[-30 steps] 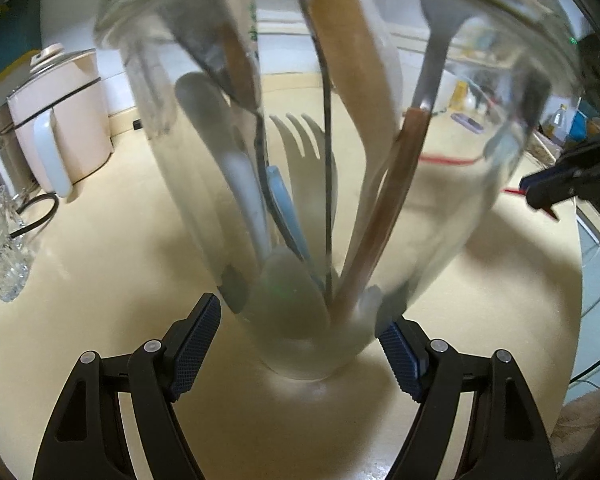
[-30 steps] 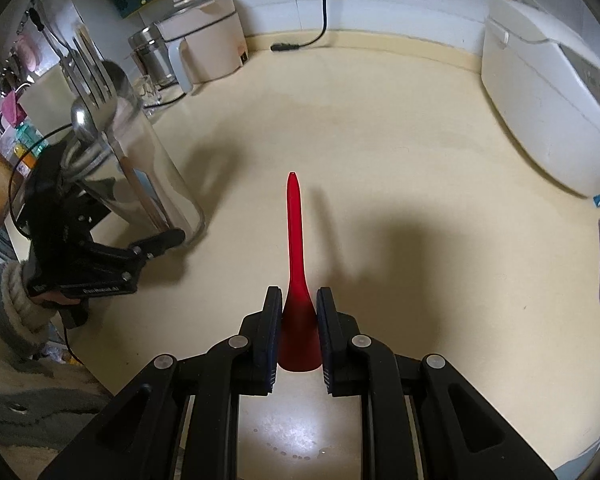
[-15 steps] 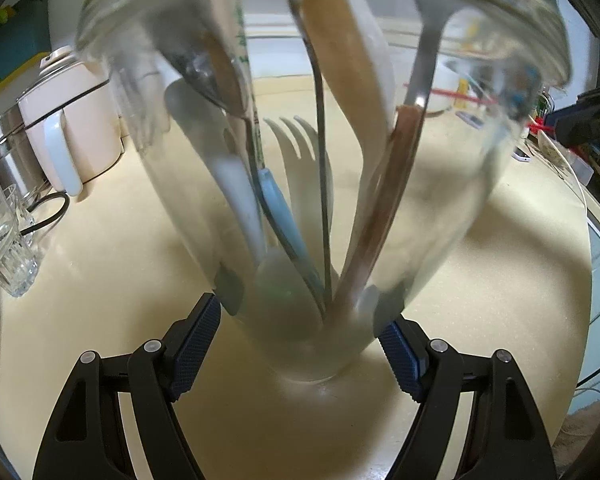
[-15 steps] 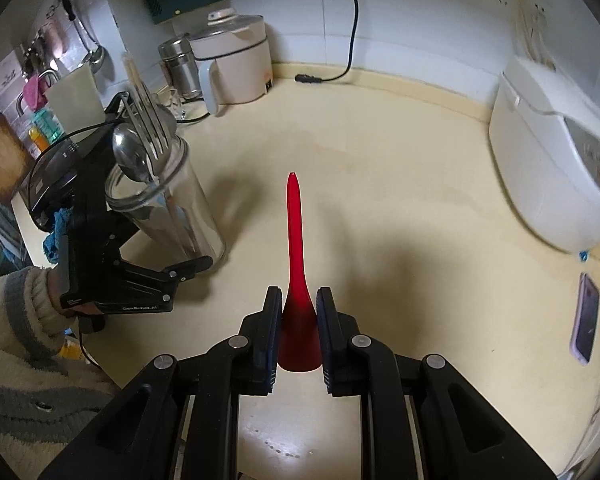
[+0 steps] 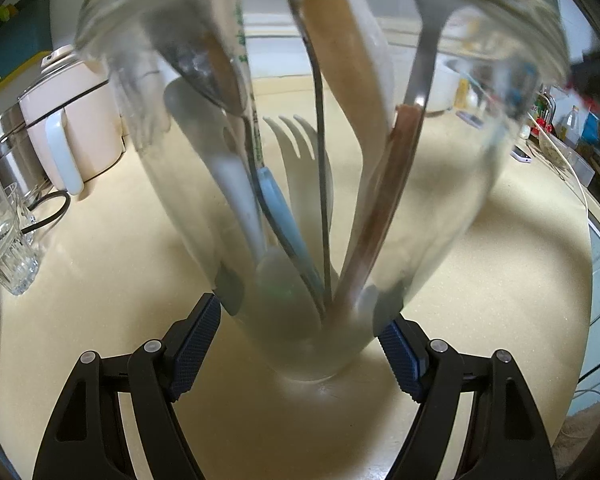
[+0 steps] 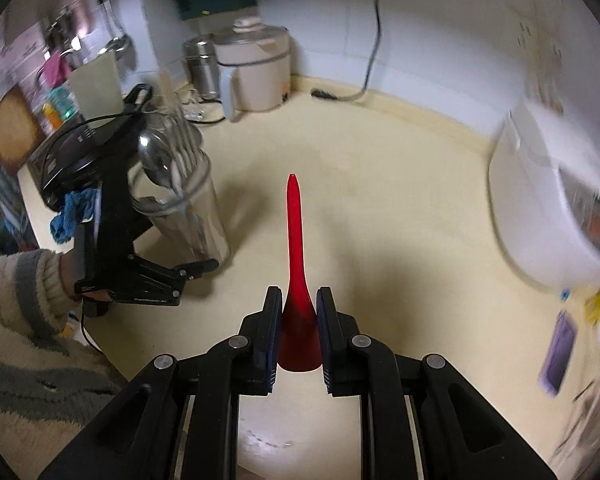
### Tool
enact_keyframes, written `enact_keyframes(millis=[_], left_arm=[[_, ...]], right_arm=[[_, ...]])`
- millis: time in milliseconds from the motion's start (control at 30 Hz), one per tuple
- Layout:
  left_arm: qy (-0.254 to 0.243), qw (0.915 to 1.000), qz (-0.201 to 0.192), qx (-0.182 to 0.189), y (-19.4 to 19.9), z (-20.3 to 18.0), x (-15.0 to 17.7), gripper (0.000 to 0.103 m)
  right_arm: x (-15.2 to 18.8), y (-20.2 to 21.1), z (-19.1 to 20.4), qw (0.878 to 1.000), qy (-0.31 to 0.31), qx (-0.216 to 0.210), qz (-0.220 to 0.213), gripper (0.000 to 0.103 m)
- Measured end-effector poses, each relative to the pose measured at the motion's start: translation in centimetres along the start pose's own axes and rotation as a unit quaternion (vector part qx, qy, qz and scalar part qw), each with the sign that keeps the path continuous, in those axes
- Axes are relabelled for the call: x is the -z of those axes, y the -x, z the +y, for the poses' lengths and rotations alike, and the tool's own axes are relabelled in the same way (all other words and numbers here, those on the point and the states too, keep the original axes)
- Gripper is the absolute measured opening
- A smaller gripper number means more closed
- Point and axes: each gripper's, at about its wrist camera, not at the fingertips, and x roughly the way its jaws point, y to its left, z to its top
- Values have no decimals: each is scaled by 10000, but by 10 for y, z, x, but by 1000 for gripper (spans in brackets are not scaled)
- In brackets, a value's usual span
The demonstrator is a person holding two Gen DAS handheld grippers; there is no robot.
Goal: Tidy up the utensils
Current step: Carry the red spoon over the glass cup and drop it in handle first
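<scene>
The right hand-held gripper [image 6: 298,326] has risen off the cream surface [image 6: 380,220], clamping the red utensil [image 6: 295,248], handle pointing away. The left hand-held gripper [image 5: 300,332] still grips the utensil-filled glass jar [image 5: 300,160].

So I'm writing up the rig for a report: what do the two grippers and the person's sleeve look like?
Both grippers are black plastic linkages with silver pivot screws and dark blue ribbed pads. The right gripper shows them clearly, as does the left gripper. Seen from the right wrist, the left unit carries small white lettering and a black cable. The sleeve is fuzzy cream knit with grey stripes.
</scene>
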Motion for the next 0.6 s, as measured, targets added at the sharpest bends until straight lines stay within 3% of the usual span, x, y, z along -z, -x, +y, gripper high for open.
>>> enact_keyframes(millis=[233,400,600], left_arm=[[-6,10000,18,29,0,-1,1,81],[-12,10000,28,30,1,0,1,81],[-26,10000,31,-5,0,0,2,81]], right_arm=[[-37,43,20,9918,1267,169,-86,17],[-68,63,48,9720,2343,158,-67,17],[-79,61,73,9487,3151,155,212,17]])
